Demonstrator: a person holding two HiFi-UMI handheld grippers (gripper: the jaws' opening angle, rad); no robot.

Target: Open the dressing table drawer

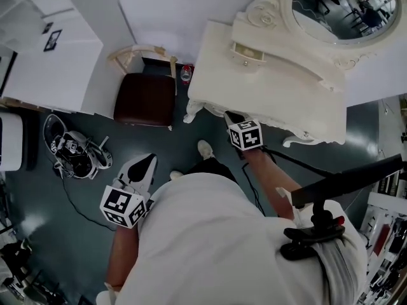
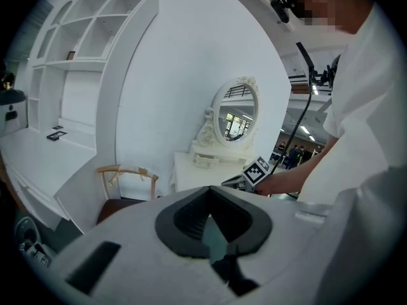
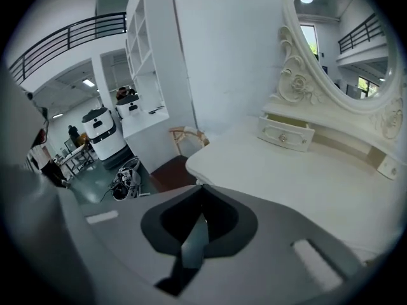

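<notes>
The white dressing table [image 1: 273, 100] stands at the upper right, under an oval mirror [image 1: 340, 8]. A small drawer with a knob [image 1: 248, 54] sits on the raised shelf below the mirror, its front a little proud of the shelf. The right gripper view also shows the drawer [image 3: 285, 132], far across the tabletop [image 3: 299, 183]. My right gripper [image 1: 231, 117] hangs at the table's front edge, shut, with nothing between its jaws [image 3: 198, 224]. My left gripper [image 1: 146, 165] is low on the left over the floor, shut and empty [image 2: 213, 224], pointing towards the table.
A wooden chair with a dark red seat [image 1: 145, 98] stands left of the table against the wall. A bundle of gear and cable [image 1: 76, 154] lies on the dark floor at the left. White shelving [image 2: 82, 75] runs along the left wall.
</notes>
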